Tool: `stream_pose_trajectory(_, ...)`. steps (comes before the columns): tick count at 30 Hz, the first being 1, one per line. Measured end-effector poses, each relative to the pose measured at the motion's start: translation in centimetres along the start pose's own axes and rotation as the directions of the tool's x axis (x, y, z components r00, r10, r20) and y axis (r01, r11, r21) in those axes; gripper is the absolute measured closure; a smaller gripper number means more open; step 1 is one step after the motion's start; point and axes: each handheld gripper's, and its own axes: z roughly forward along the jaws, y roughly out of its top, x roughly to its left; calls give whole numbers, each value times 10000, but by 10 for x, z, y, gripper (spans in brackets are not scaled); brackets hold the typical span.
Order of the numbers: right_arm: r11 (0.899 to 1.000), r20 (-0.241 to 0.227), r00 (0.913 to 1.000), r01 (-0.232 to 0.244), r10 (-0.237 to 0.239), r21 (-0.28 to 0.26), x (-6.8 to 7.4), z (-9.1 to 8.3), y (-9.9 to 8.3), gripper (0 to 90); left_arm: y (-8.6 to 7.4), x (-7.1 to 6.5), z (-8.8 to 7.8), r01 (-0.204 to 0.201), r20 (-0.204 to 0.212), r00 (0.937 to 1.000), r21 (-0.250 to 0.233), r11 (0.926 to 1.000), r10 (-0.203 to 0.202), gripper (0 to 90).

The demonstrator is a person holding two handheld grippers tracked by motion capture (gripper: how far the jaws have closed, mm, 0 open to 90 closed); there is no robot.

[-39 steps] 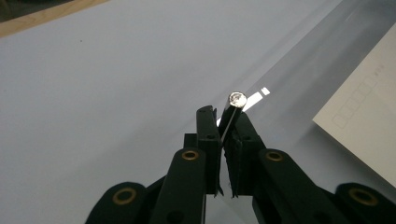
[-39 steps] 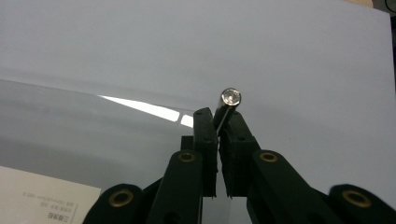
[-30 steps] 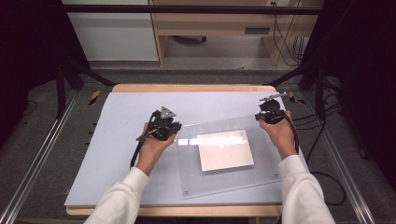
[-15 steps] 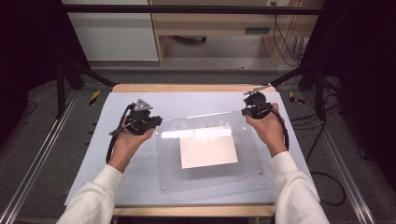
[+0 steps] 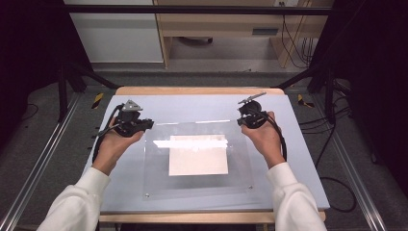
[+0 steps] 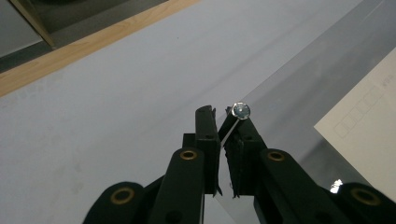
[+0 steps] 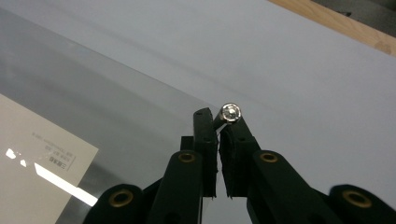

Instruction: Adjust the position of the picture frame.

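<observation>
The left gripper [image 5: 144, 126] and right gripper [image 5: 243, 120] each clamp a far corner of the clear sheet [image 5: 192, 190], its edges faint; the paper [image 5: 198, 155] lies beneath.

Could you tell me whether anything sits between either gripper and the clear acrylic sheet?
Nothing visible does. The left gripper and right gripper each have jaws shut on a far corner of the clear acrylic sheet, beside a silver corner stud.

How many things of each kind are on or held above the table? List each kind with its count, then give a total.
Clear acrylic sheet, held at its far corners: 1
Sheet of paper inside the clear sheet's outline: 1
Metal corner studs seen on the clear sheet: 4
Grippers, left gripper and right gripper, both shut on the clear sheet: 2
Total: 8
</observation>
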Motion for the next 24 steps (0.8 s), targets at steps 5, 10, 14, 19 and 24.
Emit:
stream_pose_trajectory(5,9998,-68,10000,-15,16,173,6,4,-6,858,-3,4,4,-32,-2,10000,158,9999,32,829)
stream_pose_trajectory(10,9993,-139,9999,-74,79,360,11,13,-14,858,-7,7,11,7,-21,10000,313,9995,-7,828)
stream_pose_trajectory(14,9987,-138,9999,-71,78,495,11,20,-21,858,-13,7,19,45,49,10000,417,9991,-48,828)
stream_pose_trajectory(19,9980,-106,9998,-131,138,612,10,25,-25,858,-19,6,30,187,153,9997,468,9987,-195,828)
stream_pose_trajectory(24,9971,10,9999,-126,126,748,7,32,-25,858,-23,7,40,328,191,9992,513,9981,-339,828)
